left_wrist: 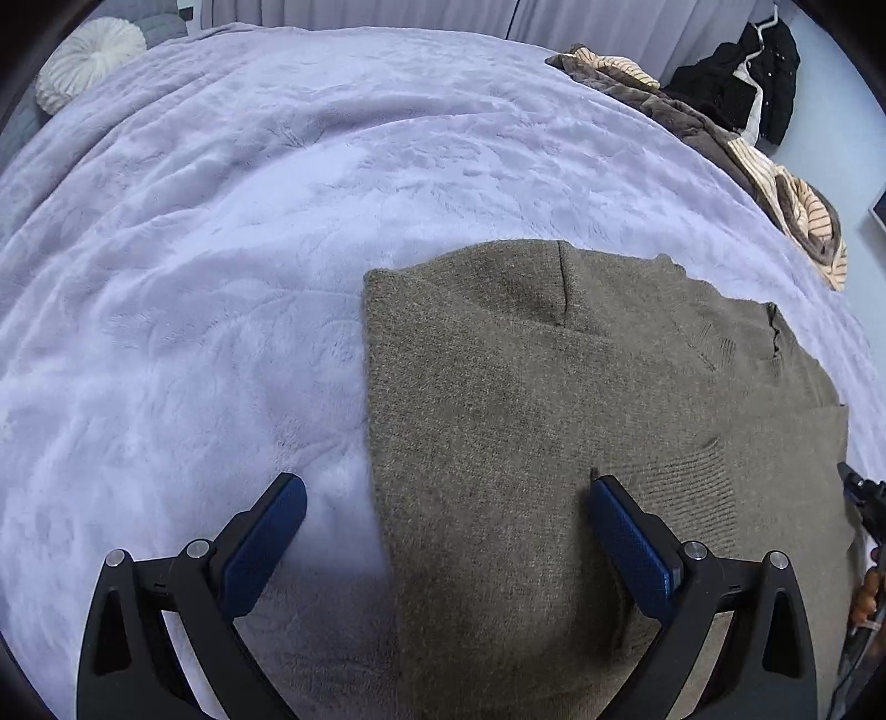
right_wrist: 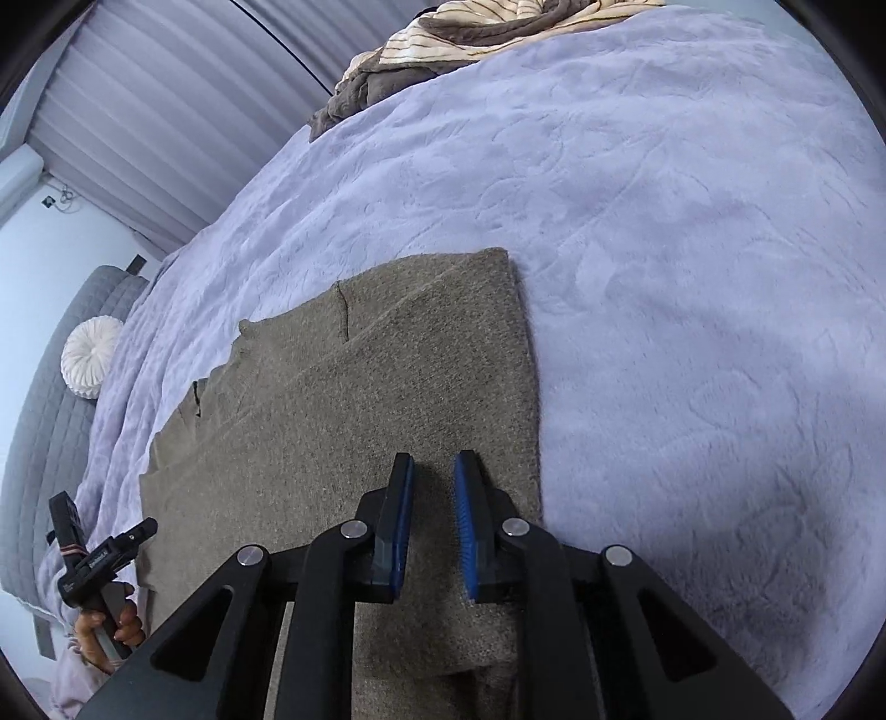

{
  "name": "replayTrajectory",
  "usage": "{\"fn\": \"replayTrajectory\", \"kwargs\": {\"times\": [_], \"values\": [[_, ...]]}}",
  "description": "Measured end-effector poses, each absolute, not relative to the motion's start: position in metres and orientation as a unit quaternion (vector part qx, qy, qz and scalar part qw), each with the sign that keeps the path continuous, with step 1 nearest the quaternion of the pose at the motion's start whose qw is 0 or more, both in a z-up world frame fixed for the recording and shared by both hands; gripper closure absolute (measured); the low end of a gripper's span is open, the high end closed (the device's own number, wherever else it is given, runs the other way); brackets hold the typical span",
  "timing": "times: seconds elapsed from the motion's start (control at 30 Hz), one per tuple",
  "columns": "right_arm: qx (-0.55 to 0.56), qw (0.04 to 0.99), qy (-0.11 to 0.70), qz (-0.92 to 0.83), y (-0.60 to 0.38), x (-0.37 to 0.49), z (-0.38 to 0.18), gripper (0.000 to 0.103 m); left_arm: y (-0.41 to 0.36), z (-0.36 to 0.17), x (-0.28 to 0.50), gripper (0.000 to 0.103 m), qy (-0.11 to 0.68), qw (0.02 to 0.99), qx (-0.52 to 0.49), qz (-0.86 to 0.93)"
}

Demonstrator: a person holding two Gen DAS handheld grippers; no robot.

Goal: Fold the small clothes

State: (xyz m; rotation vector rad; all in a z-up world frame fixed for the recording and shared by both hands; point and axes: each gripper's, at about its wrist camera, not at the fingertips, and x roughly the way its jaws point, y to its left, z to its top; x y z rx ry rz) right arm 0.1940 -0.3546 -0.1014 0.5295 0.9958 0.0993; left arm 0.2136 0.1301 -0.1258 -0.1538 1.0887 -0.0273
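Observation:
A grey-brown knitted sweater (left_wrist: 554, 399) lies partly folded on a lavender blanket (left_wrist: 221, 221); its sides are turned in to form a long band. It also shows in the right wrist view (right_wrist: 360, 432). My left gripper (left_wrist: 446, 498) is wide open just above the sweater's left edge, one finger over the blanket, one over the knit. My right gripper (right_wrist: 433, 476) hovers over the sweater's right side with its jaws a narrow gap apart and nothing between them. The left gripper (right_wrist: 105, 559) shows at the lower left of the right wrist view.
A heap of brown and cream striped bedding (left_wrist: 775, 183) lies at the bed's far edge, also in the right wrist view (right_wrist: 470, 39). A round white cushion (left_wrist: 88, 61) sits by the grey headboard. Black clothes (left_wrist: 742, 83) hang on the wall.

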Motion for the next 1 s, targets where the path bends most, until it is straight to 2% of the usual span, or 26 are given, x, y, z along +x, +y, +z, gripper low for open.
{"fn": "replayTrajectory", "kwargs": {"times": [0.17, 0.23, 0.5, 0.77, 0.83, 0.9, 1.0], "values": [[0.239, 0.845, 0.477, 0.034, -0.345, 0.176, -0.081, 0.077, 0.13, -0.111, 0.191, 0.001, 0.51, 0.858, -0.061, -0.003], [0.246, 0.846, 0.471, 0.036, -0.346, 0.164, -0.072, 0.064, 0.131, -0.106, 0.18, 0.001, 0.509, 0.859, -0.064, 0.0], [0.269, 0.841, 0.467, 0.05, -0.342, 0.114, -0.056, 0.055, 0.127, -0.09, 0.134, 0.001, 0.503, 0.862, -0.059, 0.014], [0.276, 0.83, 0.479, 0.07, -0.322, 0.075, -0.063, 0.054, 0.122, -0.082, 0.094, 0.001, 0.497, 0.866, -0.057, 0.024], [0.277, 0.83, 0.478, 0.076, -0.317, 0.067, -0.061, 0.052, 0.118, -0.08, 0.081, 0.001, 0.496, 0.867, -0.053, 0.023], [0.276, 0.832, 0.474, 0.084, -0.313, 0.056, -0.057, 0.044, 0.117, -0.081, 0.067, 0.001, 0.5, 0.864, -0.054, 0.015], [0.267, 0.836, 0.469, 0.099, -0.304, 0.038, -0.05, 0.044, 0.121, -0.088, 0.041, 0.001, 0.518, 0.852, -0.07, 0.001]]}}
